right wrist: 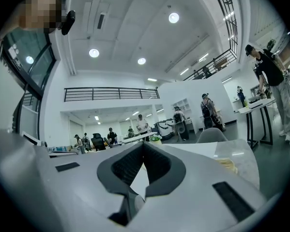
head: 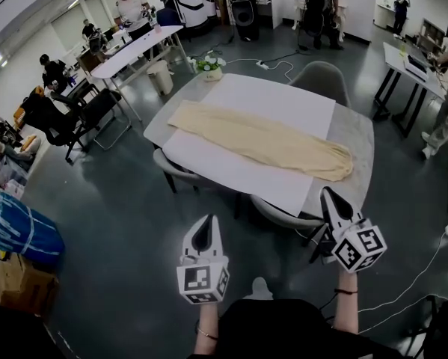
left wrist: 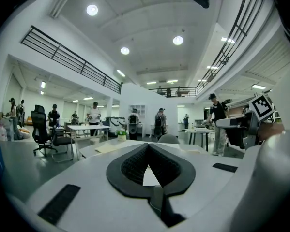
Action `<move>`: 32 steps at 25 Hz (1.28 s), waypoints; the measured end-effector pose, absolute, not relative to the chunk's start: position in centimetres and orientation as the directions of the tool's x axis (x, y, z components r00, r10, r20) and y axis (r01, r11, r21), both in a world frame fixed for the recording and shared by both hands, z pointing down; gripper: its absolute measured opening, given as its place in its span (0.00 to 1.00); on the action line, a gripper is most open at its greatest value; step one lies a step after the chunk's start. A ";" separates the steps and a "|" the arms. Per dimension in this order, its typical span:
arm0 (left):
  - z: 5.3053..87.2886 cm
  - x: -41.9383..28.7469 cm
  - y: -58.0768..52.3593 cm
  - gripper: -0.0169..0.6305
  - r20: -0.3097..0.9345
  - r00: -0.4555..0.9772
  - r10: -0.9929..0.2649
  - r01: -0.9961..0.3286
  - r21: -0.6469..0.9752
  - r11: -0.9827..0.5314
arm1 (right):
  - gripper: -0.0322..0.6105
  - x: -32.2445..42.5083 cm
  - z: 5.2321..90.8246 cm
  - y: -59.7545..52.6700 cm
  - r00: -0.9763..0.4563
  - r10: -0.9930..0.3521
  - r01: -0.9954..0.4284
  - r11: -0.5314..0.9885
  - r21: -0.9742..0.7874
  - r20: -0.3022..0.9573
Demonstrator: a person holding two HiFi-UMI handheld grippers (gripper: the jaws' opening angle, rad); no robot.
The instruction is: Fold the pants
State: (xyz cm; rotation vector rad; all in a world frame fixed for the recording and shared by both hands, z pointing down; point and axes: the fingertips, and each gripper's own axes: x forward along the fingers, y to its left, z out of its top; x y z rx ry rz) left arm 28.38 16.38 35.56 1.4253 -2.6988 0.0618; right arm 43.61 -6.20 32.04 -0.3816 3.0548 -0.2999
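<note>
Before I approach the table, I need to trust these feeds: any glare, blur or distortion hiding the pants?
Head view: even light, sharp, the pants plain on the table, room lines bowed at the edges. Left gripper view: heavy fisheye, bright ceiling lamps, left gripper body soft near the lens. Right gripper view: same fisheye, a sheen on the table beside a sliver of pants.

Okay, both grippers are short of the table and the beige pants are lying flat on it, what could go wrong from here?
1. The left gripper and right gripper are shut; unopened, they would likely push and wrinkle the long beige cloth pants.
2. The pants lie on a white sheet; a pinch could catch it too.
3. The grey chair at the near edge may hamper reach.
</note>
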 end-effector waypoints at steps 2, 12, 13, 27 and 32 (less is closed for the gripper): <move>35.7 27.5 15.7 0.04 0.095 -0.550 -0.830 -0.833 0.008 0.553 | 0.07 42.9 32.2 -6.6 -0.966 -0.256 -0.247 0.949 -0.196 -0.024; 36.4 24.8 13.1 0.04 0.104 -0.508 -0.855 -0.858 0.027 0.513 | 0.07 40.1 32.8 -8.1 -0.959 -0.284 -0.276 0.941 -0.193 -0.014; 36.5 24.6 12.9 0.04 0.107 -0.505 -0.856 -0.859 0.030 0.511 | 0.07 39.9 32.9 -8.2 -0.958 -0.286 -0.278 0.941 -0.193 -0.011; 39.2 18.7 6.8 0.04 0.171 -0.436 -0.883 -0.891 0.054 0.451 | 0.07 35.1 36.6 -13.3 -0.930 -0.361 -0.368 0.895 -0.251 0.076; 40.2 16.3 2.2 0.04 0.202 -0.382 -0.902 -0.913 0.068 0.402 | 0.07 33.4 36.9 -16.8 -0.911 -0.405 -0.409 0.871 -0.273 0.075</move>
